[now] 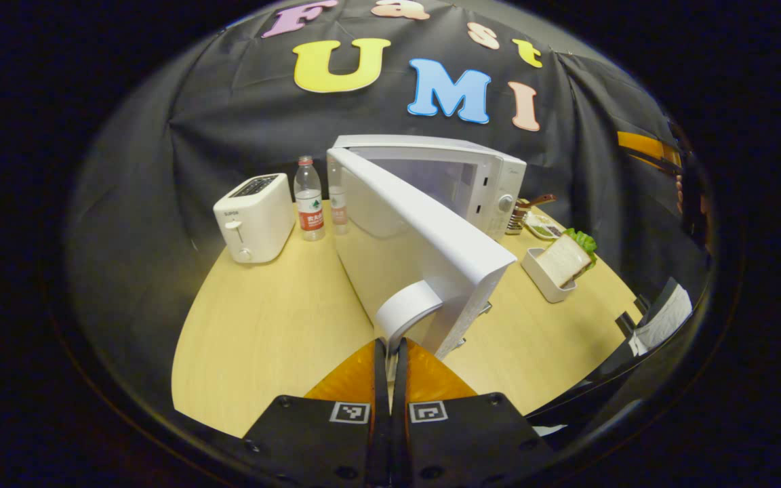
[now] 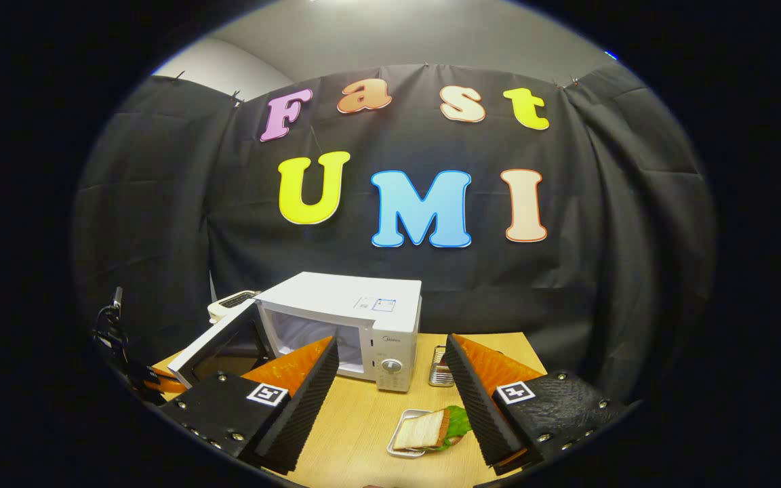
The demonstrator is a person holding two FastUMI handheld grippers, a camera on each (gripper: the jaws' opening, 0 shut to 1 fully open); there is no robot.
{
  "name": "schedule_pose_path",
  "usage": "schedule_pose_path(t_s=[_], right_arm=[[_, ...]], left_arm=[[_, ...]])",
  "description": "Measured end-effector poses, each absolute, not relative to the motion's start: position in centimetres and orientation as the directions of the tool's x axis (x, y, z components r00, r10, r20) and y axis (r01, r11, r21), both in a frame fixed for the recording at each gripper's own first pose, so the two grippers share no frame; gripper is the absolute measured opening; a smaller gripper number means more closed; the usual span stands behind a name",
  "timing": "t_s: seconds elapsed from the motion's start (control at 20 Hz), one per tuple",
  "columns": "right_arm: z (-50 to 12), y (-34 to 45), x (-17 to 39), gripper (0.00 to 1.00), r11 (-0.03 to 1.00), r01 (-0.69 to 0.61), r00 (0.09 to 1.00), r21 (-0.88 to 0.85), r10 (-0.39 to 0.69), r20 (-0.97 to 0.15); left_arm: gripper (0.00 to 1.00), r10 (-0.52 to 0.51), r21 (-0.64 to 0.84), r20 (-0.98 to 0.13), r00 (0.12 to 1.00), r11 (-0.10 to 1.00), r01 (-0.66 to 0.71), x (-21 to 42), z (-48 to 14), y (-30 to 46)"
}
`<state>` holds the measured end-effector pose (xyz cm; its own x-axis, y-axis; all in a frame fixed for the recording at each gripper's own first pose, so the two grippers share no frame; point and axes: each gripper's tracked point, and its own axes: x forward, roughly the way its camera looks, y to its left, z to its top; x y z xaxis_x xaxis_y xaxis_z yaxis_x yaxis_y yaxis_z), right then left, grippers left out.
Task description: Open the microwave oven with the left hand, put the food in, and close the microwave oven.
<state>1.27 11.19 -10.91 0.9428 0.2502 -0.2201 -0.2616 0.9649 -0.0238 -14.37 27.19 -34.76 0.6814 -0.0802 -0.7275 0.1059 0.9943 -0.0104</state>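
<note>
Your left tongs [image 1: 388,349] stand together at the bottom centre of the left gripper view, clamped on the door handle [image 1: 407,308] of the microwave door [image 1: 424,251], which is swung well open. The door's long edge runs from upper left to lower right of that frame, its free end nearest you.

Your right tongs [image 2: 390,379] stand apart and hold nothing. In the right gripper view the sandwich [image 2: 424,430] lies in a small white tray [image 2: 397,447] on the desk [image 2: 363,413], low in the frame between the two fingers and slightly right of centre. Its long axis runs left to right, the lettuce end pointing right. The microwave [image 2: 350,325] sits above and left of it, cavity facing lower left.

Judgement: the right tongs are the nearer to the food; the coming move is down onto the tray, then up and left into the cavity.
</note>
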Motion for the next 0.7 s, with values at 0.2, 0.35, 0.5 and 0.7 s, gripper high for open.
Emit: schedule_pose_path(t_s=[0.2,0.35,0.5,0.7], right_arm=[[-11.4,12.2,0.8,0.96,0.961,-0.274,0.937,-0.035,0.258,-0.235],[-12.1,12.3,0.5,0.96,0.961,-0.273,0.933,-0.036,0.255,-0.253],[-13.0,11.5,0.6,0.96,0.967,-0.253,0.932,-0.035,0.234,-0.278],[-14.7,10.2,1.4,0.96,0.970,-0.242,0.927,-0.034,0.221,-0.302]], left_arm=[[0.07,-0.109,-0.007,-0.727,0.678,0.988,0.152,-14.7,-34.7,29.5],[0.07,-0.141,-0.018,-0.717,0.682,0.983,0.185,-14.8,-34.7,29.9],[0.07,-0.149,-0.019,-0.708,0.690,0.981,0.193,-14.9,-34.7,31.0],[0.07,-0.136,-0.019,-0.703,0.698,0.985,0.173,-15.0,-34.5,32.7]])
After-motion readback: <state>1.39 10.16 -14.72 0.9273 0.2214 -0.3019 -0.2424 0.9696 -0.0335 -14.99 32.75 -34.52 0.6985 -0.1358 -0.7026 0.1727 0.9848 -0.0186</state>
